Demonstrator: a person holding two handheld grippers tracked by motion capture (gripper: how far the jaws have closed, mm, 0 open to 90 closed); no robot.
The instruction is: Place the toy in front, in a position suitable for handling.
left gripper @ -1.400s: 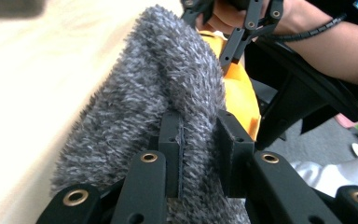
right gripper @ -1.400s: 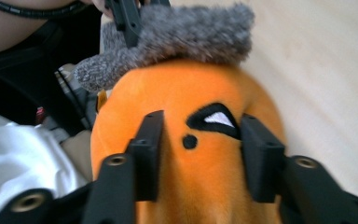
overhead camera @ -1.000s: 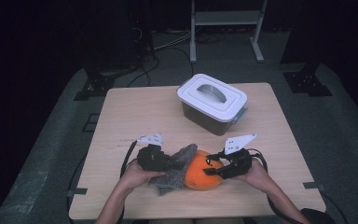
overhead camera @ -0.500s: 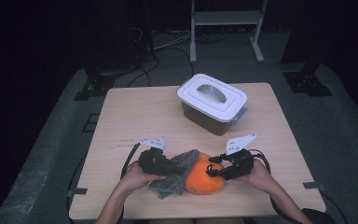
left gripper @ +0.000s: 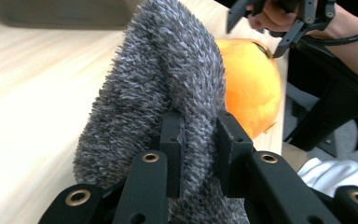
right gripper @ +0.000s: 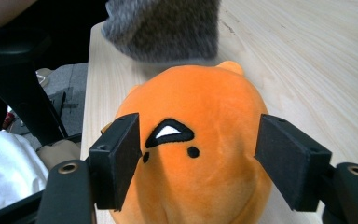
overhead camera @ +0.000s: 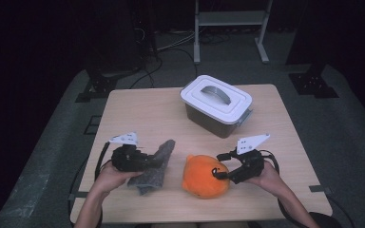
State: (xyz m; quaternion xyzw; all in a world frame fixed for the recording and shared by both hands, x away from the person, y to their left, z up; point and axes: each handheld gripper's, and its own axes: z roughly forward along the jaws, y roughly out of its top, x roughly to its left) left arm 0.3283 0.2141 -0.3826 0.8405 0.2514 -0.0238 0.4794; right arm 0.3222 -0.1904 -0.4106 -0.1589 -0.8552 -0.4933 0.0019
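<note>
Since a second ago my left tool (overhead camera: 159, 160) pulls the grey cloth (overhead camera: 154, 166), pinched, leftward off the orange plush (overhead camera: 204, 175) at lower centre; my right tool (overhead camera: 221, 170), just opening, straddles it. Soft, light: grip its sides.

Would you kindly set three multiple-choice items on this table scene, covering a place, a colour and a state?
1. Where does the lidded box stand?
A. far side of the table
B. near edge
C. on the floor

2. What colour is the plush toy?
A. green
B. orange
C. white

3. What do the left tongs do?
A. hang open
B. clamp the grey furry cloth
C. clamp the lid

Key: 1 A, it sits beyond both hands. 2 B, plainly orange. 3 B, fur is squeezed between the jaws.
</note>
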